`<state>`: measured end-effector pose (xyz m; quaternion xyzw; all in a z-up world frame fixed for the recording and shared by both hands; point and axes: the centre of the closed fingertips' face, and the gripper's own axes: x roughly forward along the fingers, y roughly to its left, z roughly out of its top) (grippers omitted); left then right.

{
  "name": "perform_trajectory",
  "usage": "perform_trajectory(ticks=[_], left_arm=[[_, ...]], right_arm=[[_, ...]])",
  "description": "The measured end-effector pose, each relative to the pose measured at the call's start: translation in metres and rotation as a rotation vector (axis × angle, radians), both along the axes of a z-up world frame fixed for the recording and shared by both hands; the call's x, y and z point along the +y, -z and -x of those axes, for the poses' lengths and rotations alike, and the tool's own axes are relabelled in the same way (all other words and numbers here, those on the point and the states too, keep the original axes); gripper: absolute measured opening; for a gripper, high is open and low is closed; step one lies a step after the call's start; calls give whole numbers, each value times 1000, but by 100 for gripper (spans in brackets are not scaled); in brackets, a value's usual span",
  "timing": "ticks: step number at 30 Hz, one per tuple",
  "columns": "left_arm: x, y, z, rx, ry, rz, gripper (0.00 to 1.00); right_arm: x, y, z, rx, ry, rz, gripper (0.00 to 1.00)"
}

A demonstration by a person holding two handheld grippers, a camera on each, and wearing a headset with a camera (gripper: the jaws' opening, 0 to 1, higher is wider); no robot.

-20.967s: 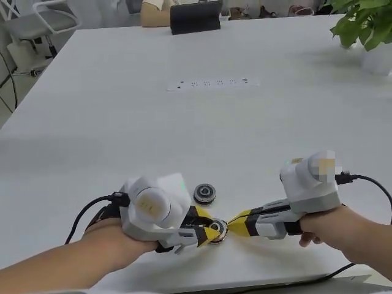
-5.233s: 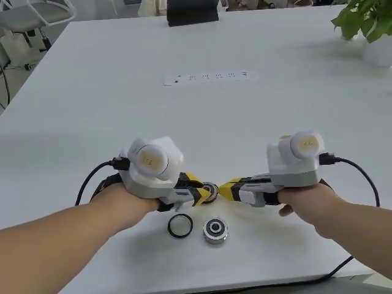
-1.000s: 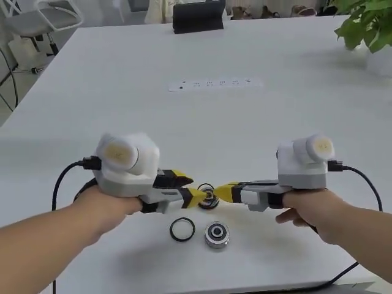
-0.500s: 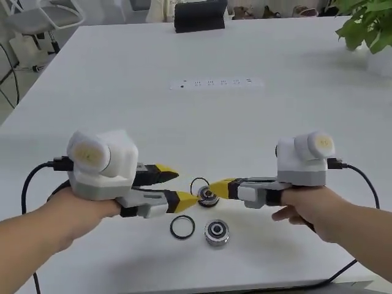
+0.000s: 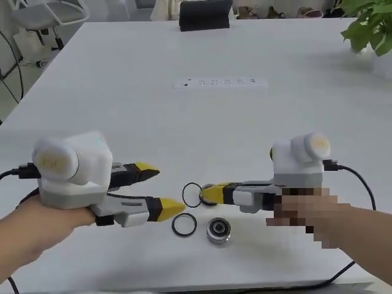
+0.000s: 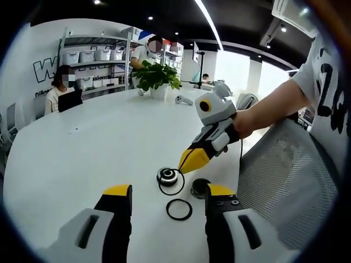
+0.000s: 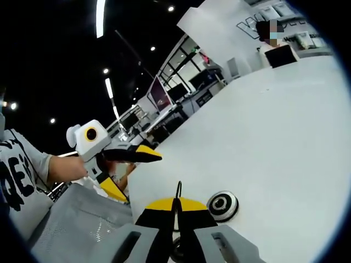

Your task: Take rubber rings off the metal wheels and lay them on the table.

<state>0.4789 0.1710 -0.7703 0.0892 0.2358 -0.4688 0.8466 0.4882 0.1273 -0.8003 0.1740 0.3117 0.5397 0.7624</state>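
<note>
My right gripper is shut on a thin black rubber ring, which stands upright at its yellow tip; the right gripper view shows the ring edge-on between the jaws. A metal wheel sits just behind that tip. My left gripper is open with nothing in it, a hand's width left of the ring. A second black ring lies flat on the white table, with a bare metal wheel beside it.
A white power strip lies mid-table, and a dark box stands at the far edge. A potted plant is at the far right. Cables trail from both grippers towards the near edge. People sit at the table's far side in the left gripper view.
My left gripper has opened and drawn back to the left, away from the wheel. The ring, around the wheel before, now stands in the right gripper's tip.
</note>
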Motion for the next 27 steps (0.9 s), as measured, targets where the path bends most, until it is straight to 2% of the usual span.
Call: perform_trajectory(ticks=[5,12,27], left_arm=[[7,0,7,10,-8,6,55],[13,-3,13,4,-9,2,60],[24,-2,16,11,-29,6,60]], right_arm=[[5,0,6,6,-26,-1,0],[11,3,17,23,-69,12,0],[23,18,33,64,-142,56,0]])
